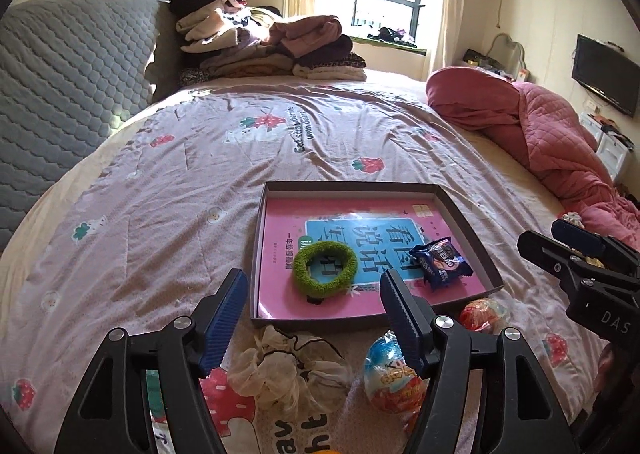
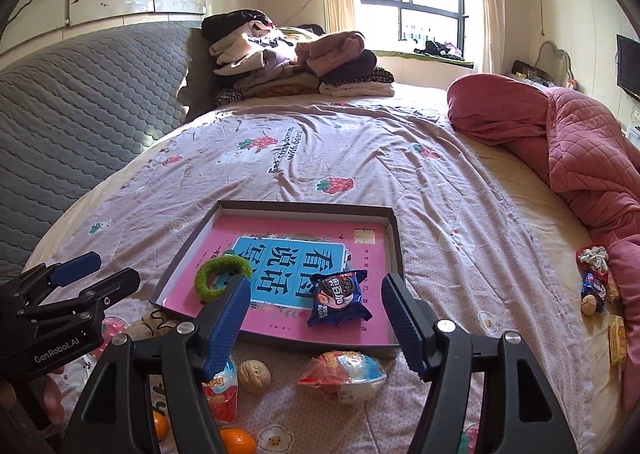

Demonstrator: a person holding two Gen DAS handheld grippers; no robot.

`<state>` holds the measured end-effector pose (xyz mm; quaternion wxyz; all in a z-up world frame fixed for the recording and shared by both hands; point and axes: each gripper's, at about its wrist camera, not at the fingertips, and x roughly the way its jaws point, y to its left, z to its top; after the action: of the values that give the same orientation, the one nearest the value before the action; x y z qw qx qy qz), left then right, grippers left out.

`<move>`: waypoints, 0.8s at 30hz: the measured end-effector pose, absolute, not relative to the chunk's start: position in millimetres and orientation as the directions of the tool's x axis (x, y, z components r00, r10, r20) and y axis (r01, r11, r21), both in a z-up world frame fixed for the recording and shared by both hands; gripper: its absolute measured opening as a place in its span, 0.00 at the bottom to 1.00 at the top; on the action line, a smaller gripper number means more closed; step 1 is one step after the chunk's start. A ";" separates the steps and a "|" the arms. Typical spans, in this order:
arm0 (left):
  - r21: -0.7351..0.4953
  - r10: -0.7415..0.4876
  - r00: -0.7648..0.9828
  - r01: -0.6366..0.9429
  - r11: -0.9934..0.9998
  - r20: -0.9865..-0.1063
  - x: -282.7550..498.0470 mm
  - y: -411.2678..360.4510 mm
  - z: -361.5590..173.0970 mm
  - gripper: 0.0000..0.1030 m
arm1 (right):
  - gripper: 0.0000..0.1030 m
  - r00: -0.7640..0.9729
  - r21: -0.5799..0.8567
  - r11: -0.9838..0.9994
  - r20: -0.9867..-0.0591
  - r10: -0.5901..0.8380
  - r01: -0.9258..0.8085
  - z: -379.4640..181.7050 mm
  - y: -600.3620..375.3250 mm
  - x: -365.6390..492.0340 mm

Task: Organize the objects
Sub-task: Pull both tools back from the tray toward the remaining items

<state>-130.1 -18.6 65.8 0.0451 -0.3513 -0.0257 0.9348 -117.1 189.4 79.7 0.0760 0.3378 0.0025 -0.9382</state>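
A shallow box tray with a pink book inside lies on the bed. In it sit a green scrunchie and a blue Oreo packet. My left gripper is open and empty, just before the tray's near edge, above a white scrunchie and a Kinder egg. My right gripper is open and empty, above the tray's near edge. In front of it lie a walnut, a wrapped snack, a Kinder egg and two tangerines.
The bed has a strawberry-print cover. A pink quilt lies bunched on the right. Folded clothes are piled by the grey headboard. More snacks and a scrunchie lie by the quilt at the right.
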 end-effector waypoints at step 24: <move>-0.029 0.086 -0.748 -0.089 -0.996 -0.658 -78.1 -1.3 69.2 0.68 | 0.66 -0.779 0.037 -0.986 -0.607 -0.153 0.165 90.9 196.1 -61.7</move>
<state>-78.1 -1.3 69.2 0.0466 -0.3516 0.0019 0.9350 -61.7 196.1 90.9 0.0841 0.3212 0.0091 -0.9432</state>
